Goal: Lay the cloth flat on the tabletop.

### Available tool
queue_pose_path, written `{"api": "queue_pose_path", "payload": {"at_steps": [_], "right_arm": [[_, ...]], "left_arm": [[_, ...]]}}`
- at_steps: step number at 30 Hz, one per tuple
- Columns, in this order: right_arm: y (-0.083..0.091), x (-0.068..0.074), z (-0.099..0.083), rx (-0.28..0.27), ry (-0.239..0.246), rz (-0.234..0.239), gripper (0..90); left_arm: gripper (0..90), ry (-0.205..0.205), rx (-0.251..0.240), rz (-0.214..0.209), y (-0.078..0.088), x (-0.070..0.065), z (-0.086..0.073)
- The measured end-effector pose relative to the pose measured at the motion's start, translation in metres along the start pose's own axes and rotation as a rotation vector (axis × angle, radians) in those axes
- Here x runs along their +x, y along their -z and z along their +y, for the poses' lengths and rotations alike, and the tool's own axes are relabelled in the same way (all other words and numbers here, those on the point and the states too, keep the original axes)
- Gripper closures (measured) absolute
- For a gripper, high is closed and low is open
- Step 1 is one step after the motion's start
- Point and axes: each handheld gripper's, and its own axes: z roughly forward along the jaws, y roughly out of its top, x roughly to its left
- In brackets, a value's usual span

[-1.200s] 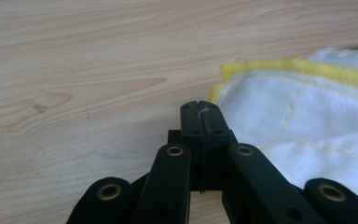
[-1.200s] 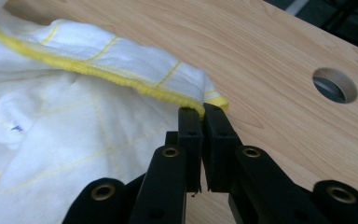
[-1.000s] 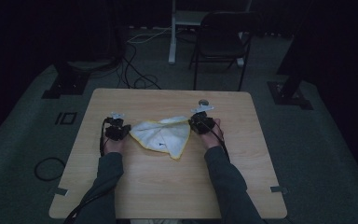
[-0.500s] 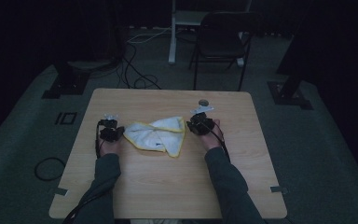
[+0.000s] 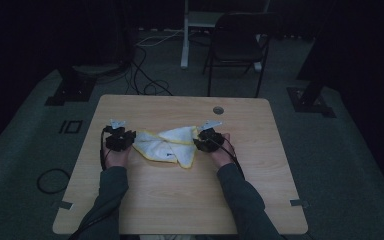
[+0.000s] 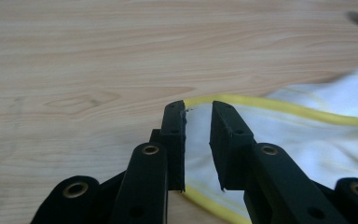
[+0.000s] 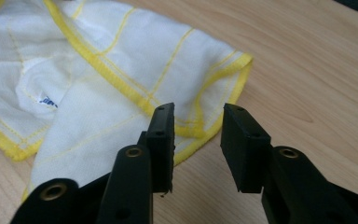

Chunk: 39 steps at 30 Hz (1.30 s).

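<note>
White-and-yellow cloth (image 5: 166,146), just one, lies mid-frame with its long axis running left-right. Two grippers: left gripper (image 6: 198,122) and right gripper (image 7: 198,125) have both just been opening, jaws now apart and gripping nothing.

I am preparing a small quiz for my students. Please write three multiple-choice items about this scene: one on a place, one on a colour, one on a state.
1. Where does the cloth lie?
A. on the table, between the two grippers
B. on the chair seat
C. on the floor

2. What colour is the cloth's hem?
A. red
B. yellow
C. blue

3. How does the left gripper stand?
A. shut on the cloth
B. shut on nothing
C. open, with the cloth's edge below the gap

Answers:
1 A, the high view shows it on the wood between the left gripper and the right gripper.
2 B, the border is bright yellow in both gripper views.
3 C, a clear gap shows between the pads.
</note>
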Motion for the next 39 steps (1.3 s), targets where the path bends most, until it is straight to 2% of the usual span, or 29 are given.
{"api": "queue_pose_path", "payload": {"at_steps": [1, 4, 5, 6, 7, 8, 10, 11, 14, 18, 19, 22, 26, 27, 28, 29, 30, 34, 36, 39], "right_arm": [[-0.002, 0.001, 0.0, 0.003, 0.003, 0.001, 63.4], [-0.003, 0.001, -0.001, 0.008, 0.006, 0.002, 63.0], [-0.007, 0.003, -0.001, 0.014, 0.016, 0.006, 62.3], [-0.007, 0.003, -0.001, 0.014, 0.016, 0.006, 62.3], [-0.009, 0.003, -0.001, 0.016, 0.015, 0.004, 62.1], [-0.01, 0.002, -0.001, 0.018, 0.016, 0.005, 61.8], [-0.012, 0.002, -0.002, 0.02, 0.019, 0.006, 61.8], [-0.012, 0.002, -0.002, 0.02, 0.019, 0.006, 61.7], [-0.02, 0.002, -0.002, 0.038, 0.037, -0.002, 61.7], [-0.024, 0.001, -0.002, 0.04, 0.028, 0.008, 61.3], [-0.027, 0.001, -0.002, 0.041, 0.021, 0.011, 60.8], [-0.03, 0.002, -0.002, 0.043, 0.024, 0.021, 59.3], [-0.038, 0.003, 0.0, 0.058, 0.014, 0.051, 59.0], [-0.042, 0.003, 0.002, 0.073, 0.02, 0.058, 67.2], [-0.042, 0.003, 0.002, 0.073, 0.02, 0.058, 67.2], [-0.043, 0.002, 0.004, 0.077, 0.014, 0.056, 80.8], [-0.041, 0.002, 0.005, 0.07, 0.015, 0.047, 84.2], [-0.037, 0.002, 0.008, 0.053, 0.02, 0.04, 85.8], [-0.029, -0.001, 0.012, 0.029, 0.023, 0.025, 86.7], [-0.026, -0.004, 0.013, 0.013, 0.016, 0.02, 86.8]], "left_arm": [[75.6, -0.027, -0.014, -0.022, 0.005, -0.011, -0.001], [74.8, -0.037, -0.018, -0.031, 0.007, -0.016, -0.002], [74.6, -0.064, -0.027, -0.065, 0.012, -0.03, -0.006], [74.6, -0.077, -0.022, -0.087, 0.013, -0.038, -0.008], [74.3, -0.107, -0.017, -0.127, 0.015, -0.053, -0.014], [74.0, -0.125, -0.008, -0.15, 0.014, -0.06, -0.017], [73.8, -0.125, -0.008, -0.15, 0.014, -0.06, -0.017], [73.8, -0.156, 0.014, -0.198, 0.013, -0.076, -0.024], [69.9, -0.197, 0.037, -0.244, 0.007, -0.096, -0.033], [68.7, -0.235, 0.078, -0.269, -0.002, -0.113, -0.045], [68.8, -0.25, 0.102, -0.267, -0.007, -0.117, -0.05], [69.8, -0.253, 0.116, -0.266, -0.01, -0.119, -0.054], [71.1, -0.277, 0.136, -0.259, -0.014, -0.121, -0.06], [71.5, -0.281, 0.137, -0.259, -0.013, -0.12, -0.06], [72.6, -0.281, 0.137, -0.259, -0.013, -0.12, -0.06], [74.2, -0.29, 0.137, -0.252, -0.013, -0.12, -0.06], [76.1, -0.29, 0.137, -0.252, -0.013, -0.12, -0.06], [80.7, -0.305, 0.146, -0.263, -0.011, -0.116, -0.061], [83.7, -0.322, 0.163, -0.272, -0.005, -0.108, -0.062], [84.5, -0.326, 0.165, -0.275, -0.002, -0.103, -0.064]]}}
